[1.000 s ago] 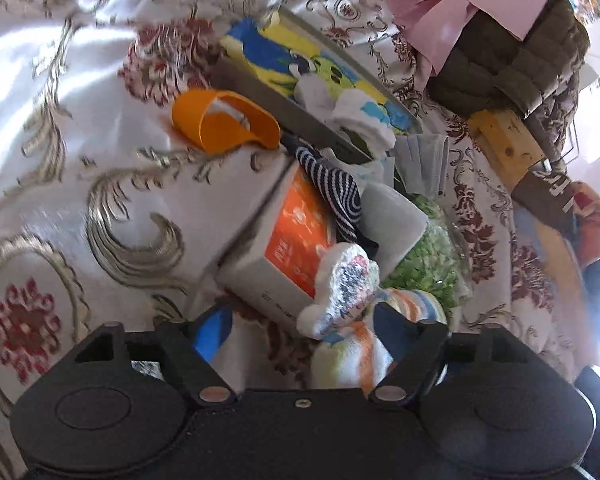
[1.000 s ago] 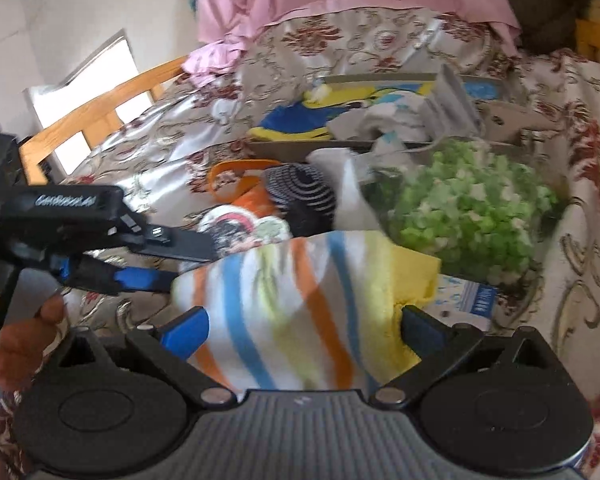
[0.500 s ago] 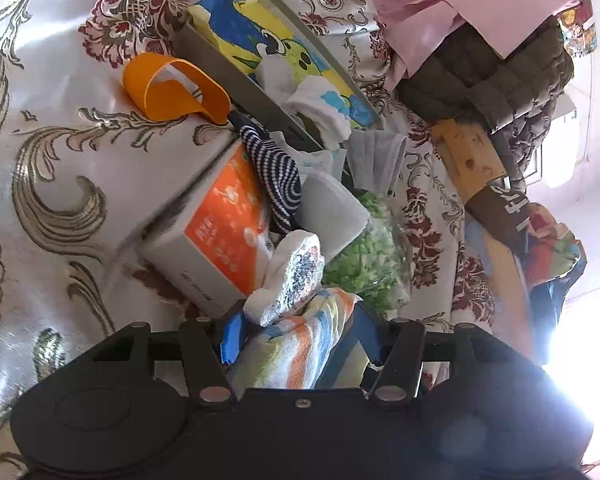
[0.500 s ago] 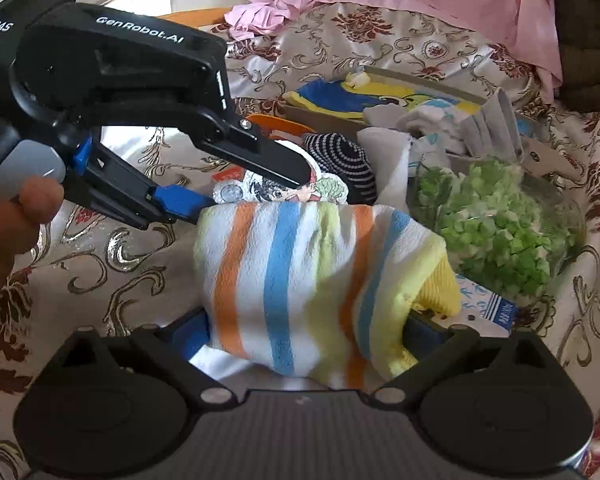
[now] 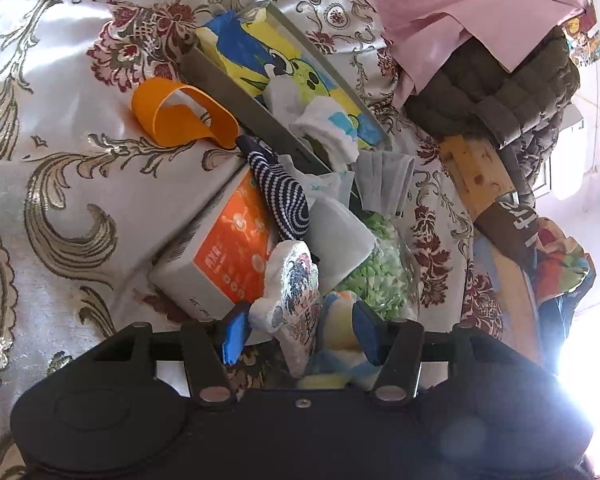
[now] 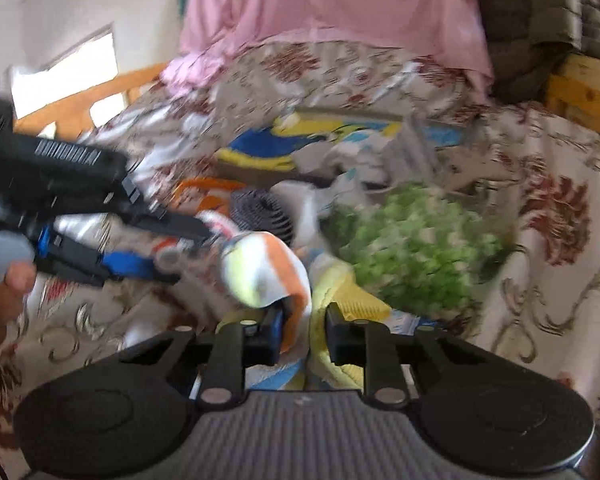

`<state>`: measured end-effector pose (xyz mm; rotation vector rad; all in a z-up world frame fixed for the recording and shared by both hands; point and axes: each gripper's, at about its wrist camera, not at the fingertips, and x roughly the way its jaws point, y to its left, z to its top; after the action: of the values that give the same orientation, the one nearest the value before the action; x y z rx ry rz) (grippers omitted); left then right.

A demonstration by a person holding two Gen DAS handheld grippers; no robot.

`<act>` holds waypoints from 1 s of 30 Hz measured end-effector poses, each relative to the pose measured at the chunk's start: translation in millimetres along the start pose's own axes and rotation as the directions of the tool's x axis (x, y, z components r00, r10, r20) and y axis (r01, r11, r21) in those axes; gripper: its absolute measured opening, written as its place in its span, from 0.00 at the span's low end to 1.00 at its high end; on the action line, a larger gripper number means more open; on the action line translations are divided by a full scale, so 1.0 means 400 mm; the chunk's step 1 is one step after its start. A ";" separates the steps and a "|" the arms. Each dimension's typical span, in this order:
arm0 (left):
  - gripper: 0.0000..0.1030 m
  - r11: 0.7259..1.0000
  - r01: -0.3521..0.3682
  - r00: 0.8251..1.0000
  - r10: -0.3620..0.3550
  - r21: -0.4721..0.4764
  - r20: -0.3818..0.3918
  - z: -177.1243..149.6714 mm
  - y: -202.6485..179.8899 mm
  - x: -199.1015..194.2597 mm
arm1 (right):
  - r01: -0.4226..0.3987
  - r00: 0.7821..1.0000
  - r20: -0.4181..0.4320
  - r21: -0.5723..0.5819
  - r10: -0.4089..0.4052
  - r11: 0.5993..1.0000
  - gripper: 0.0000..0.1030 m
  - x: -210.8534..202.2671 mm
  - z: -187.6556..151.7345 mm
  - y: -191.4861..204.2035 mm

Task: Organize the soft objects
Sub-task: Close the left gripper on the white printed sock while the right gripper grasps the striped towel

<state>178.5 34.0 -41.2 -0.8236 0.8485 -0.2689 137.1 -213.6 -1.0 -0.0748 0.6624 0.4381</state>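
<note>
Striped towel point(image 6: 268, 276), banded orange, blue, yellow and white, is sitting low in the middle of my right wrist view, bunched into a roll, and my right gripper point(image 6: 300, 334) is pinching its lower fold; those jaws have just been closing and the cloth is squeezed between the narrow gap. In my left wrist view the same towel point(image 5: 340, 332) is showing at lower centre, next to a white plush piece with a printed cartoon face point(image 5: 292, 296), and both are lying between the blue pads of my left gripper point(image 5: 300, 330), which I am holding about half open; its jaws have just been closing too, though I cannot tell whether the pads are pressing on anything. Above them in that frame an orange and white box point(image 5: 228, 256), a navy striped sock point(image 5: 284, 196), a bag of green pieces point(image 5: 380, 264) and an orange band point(image 5: 180, 116) are crowding together on the floral bedspread point(image 5: 60, 184). A shallow tray point(image 5: 236, 92) of folded cloths is lying toward the upper centre.
</note>
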 end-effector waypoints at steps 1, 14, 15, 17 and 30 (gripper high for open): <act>0.54 1.000 0.000 1.000 0.000 0.005 0.000 -0.001 -0.002 0.001 | 0.005 1.000 0.003 0.026 -0.005 1.000 0.22 -0.002 0.003 -0.014; 0.54 0.997 0.011 0.999 -0.014 0.071 0.030 -0.020 -0.050 0.055 | 0.034 0.999 0.000 0.200 -0.034 0.979 0.22 0.006 0.004 -0.096; 0.54 0.998 0.014 0.999 -0.016 0.065 0.031 -0.022 -0.051 0.062 | 0.031 1.000 0.000 0.204 -0.032 0.979 0.22 0.009 0.004 -0.098; 0.54 0.998 0.019 0.999 -0.020 0.053 0.031 -0.027 -0.053 0.077 | 0.025 1.000 0.001 0.204 -0.026 0.979 0.22 0.014 0.005 -0.099; 0.22 0.992 -0.098 0.993 0.092 0.076 0.079 -0.048 -0.062 0.094 | -0.013 1.000 -0.001 0.174 0.014 0.985 0.46 0.025 0.005 -0.083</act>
<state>191.1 -12.3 -51.3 -0.7130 0.7988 -0.1853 159.0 -239.5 -7.9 0.0949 0.7010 0.3918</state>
